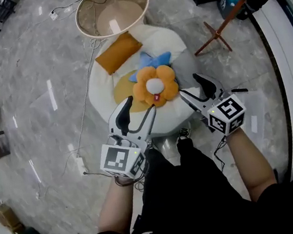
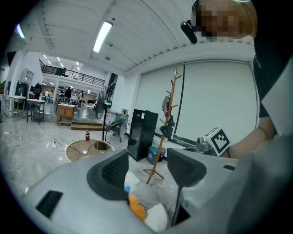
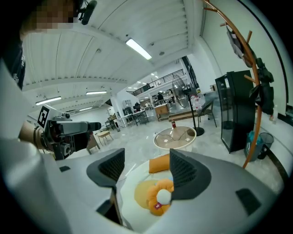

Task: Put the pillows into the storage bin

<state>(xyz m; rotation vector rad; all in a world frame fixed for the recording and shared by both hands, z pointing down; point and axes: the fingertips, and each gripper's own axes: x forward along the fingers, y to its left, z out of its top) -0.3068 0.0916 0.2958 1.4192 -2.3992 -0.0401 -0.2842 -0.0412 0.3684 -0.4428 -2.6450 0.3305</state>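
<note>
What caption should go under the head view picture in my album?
Left gripper and right gripper, both open, hover near a flower pillow on a white cushion, with the bin beyond.

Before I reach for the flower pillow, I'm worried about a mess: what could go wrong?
The flower pillow lies on the yellow pillow and against the blue pillow; lifting it might drag them off the white cushion. A cable crosses the floor beside that cushion toward the storage bin; walking there, you might snag it.
</note>
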